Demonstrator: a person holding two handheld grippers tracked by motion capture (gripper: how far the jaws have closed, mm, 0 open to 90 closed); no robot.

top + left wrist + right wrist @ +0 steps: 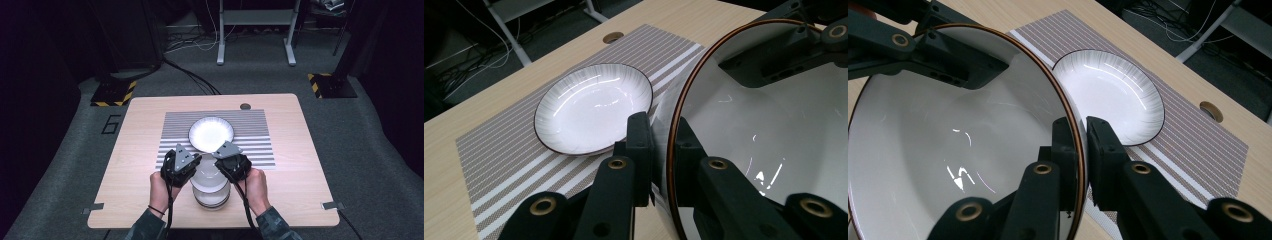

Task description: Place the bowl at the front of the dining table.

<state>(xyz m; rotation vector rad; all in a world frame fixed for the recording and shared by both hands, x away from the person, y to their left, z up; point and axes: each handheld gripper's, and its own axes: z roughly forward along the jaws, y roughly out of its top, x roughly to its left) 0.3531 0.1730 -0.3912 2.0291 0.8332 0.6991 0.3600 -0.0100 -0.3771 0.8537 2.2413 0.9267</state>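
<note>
While both tools point(209, 159) pinch opposite rims of a bowl point(208, 176), plate point(211, 134) just beyond on the mat point(250, 131).

The high view looks forward and down over the bench point(150, 150). Both gripper views sit close along their jaws, sharing the ribbed plate point(594, 107) on the striped placemat point(1198, 145).

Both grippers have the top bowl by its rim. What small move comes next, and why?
Probably lift it straight up, level. The left gripper and right gripper clamp opposite rims of the top bowl, which sits on a stack; the plate lies just beyond.
</note>
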